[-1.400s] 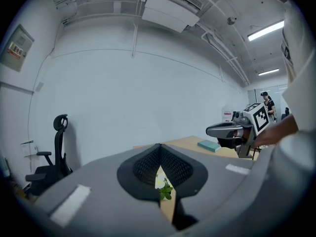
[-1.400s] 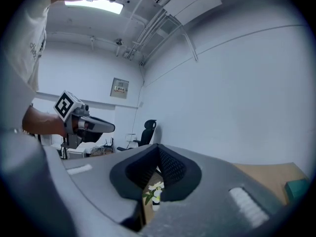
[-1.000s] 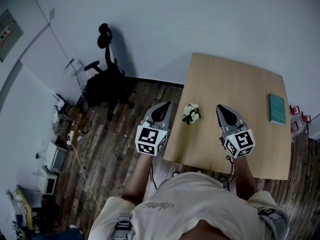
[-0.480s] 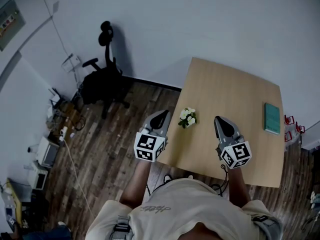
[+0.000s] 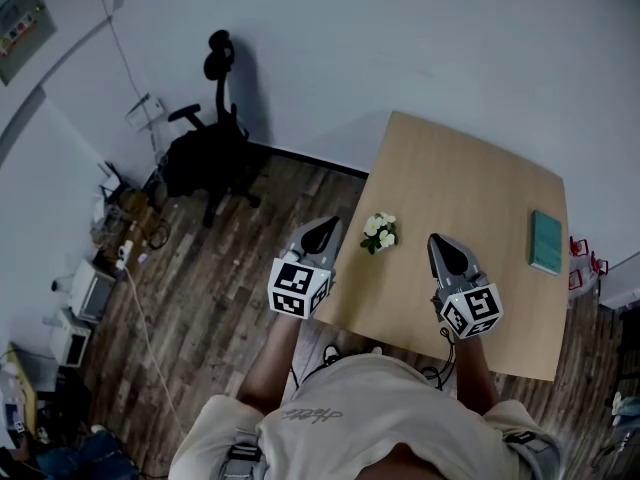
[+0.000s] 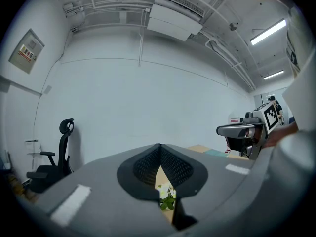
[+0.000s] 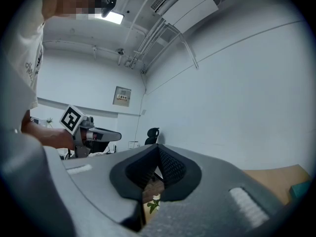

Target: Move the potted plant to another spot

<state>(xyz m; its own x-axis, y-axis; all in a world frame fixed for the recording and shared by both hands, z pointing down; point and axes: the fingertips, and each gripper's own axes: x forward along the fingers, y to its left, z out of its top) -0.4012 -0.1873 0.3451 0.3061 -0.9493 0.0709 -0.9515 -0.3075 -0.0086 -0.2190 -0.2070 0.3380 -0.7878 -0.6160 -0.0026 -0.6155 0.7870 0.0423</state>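
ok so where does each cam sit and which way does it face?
Head view: on the person's head, looking steeply down at the table and potted plant; shows torso, forearms, left gripper, right gripper.
Left gripper view: on the left gripper, along its shut jaws toward the wall; right gripper at its right.
Right gripper view: mirrors it; left gripper at its left.
All three share the potted plant.

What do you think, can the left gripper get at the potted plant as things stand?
Probably yes. The potted plant stands alone near the table's left edge, close beside the left gripper, with nothing between them. The gripper's jaws look shut, so they would have to open first.
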